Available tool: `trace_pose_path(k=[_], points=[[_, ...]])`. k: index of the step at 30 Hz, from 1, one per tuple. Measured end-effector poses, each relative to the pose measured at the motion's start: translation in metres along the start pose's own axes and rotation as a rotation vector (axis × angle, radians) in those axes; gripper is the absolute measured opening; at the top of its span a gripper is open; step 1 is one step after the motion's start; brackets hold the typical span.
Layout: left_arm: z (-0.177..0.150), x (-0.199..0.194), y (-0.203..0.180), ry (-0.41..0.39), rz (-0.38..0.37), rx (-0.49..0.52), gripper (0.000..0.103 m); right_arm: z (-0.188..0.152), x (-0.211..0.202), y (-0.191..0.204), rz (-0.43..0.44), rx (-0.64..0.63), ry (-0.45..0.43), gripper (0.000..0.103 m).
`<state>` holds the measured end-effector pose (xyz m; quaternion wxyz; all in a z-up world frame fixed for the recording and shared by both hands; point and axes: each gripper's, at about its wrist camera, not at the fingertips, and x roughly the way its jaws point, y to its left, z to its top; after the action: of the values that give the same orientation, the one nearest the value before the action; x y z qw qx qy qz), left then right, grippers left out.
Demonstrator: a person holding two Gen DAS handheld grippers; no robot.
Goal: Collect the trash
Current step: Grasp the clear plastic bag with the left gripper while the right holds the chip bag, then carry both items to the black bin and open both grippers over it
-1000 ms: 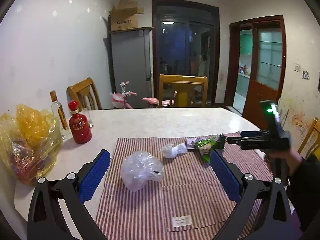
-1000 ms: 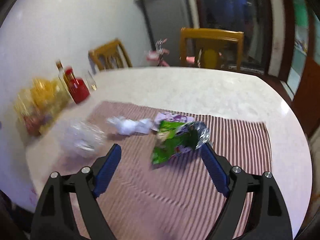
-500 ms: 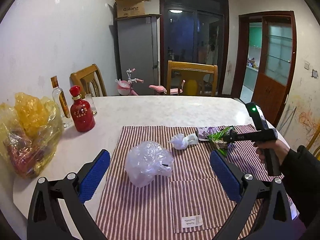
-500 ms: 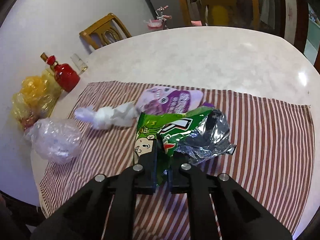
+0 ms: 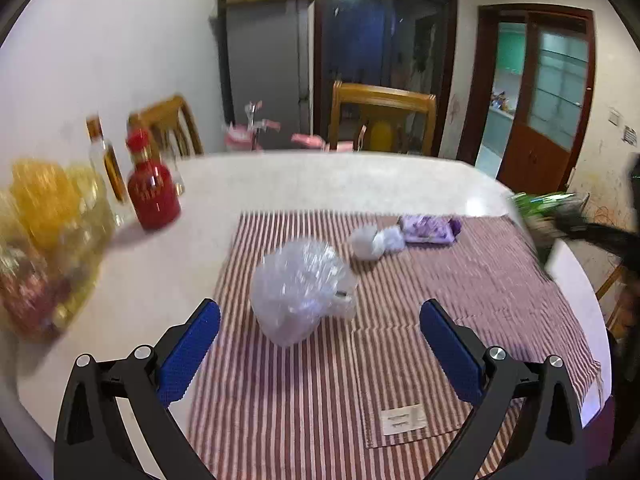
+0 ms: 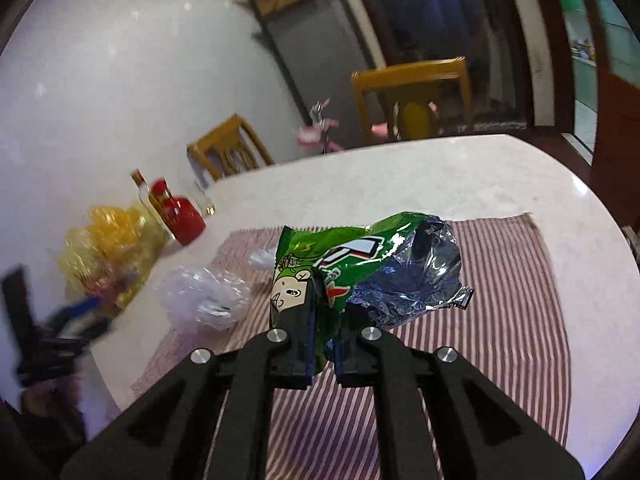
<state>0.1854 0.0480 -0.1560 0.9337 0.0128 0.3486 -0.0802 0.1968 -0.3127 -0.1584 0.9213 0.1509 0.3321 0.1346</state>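
Right tool (image 6: pixel 323 344) clamping green snack bag (image 6: pixel 360 264), left tool (image 5: pixel 320 344) wide before crumpled plastic (image 5: pixel 300 292)

A striped cloth (image 5: pixel 460 280) lies on the round table (image 5: pixel 320 180). A crumpled plastic bag (image 5: pixel 300 288) sits on the near left part of the cloth. A wad of tissue (image 5: pixel 374 242) lies farther back, and a flat wrapper (image 5: pixel 430 229) touches it on the right. A squat bottle (image 5: pixel 154 196) and a tall bottle (image 5: pixel 106 160) stand on the table at the far left. A bag of fruit (image 5: pixel 44 240) sits left of them, nearer. Two chairs (image 5: pixel 382 118) stand behind the table.
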Motion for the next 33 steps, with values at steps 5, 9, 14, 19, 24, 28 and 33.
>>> trace_pose_path(k=[5, 9, 14, 19, 24, 28, 33], points=[[-0.009, 0.058, 0.011, 0.076, 0.001, -0.073, 0.097, -0.009, -0.024, -0.003, -0.025, 0.028, -0.031, 0.008], [0.002, 0.104, 0.014, 0.087, 0.091, -0.024, 0.097, -0.009, -0.025, -0.001, -0.028, 0.026, -0.024, 0.009], [0.001, 0.153, 0.021, 0.150, 0.058, -0.051, 0.046, -0.005, -0.022, 0.013, -0.009, -0.001, -0.023, 0.010], [-0.005, 0.131, 0.011, 0.134, 0.024, -0.044, 0.021, -0.007, -0.025, 0.015, -0.002, -0.008, -0.030, 0.010], [0.003, 0.063, -0.017, 0.023, 0.024, 0.049, 0.021, -0.010, -0.027, 0.014, -0.003, -0.002, -0.029, 0.010], [0.010, 0.002, -0.056, -0.072, 0.006, 0.153, 0.021, -0.015, -0.031, 0.013, -0.006, 0.010, -0.024, 0.010], [0.018, -0.044, -0.099, -0.140, -0.064, 0.227, 0.021, -0.023, -0.050, 0.007, -0.035, 0.029, -0.039, 0.010]])
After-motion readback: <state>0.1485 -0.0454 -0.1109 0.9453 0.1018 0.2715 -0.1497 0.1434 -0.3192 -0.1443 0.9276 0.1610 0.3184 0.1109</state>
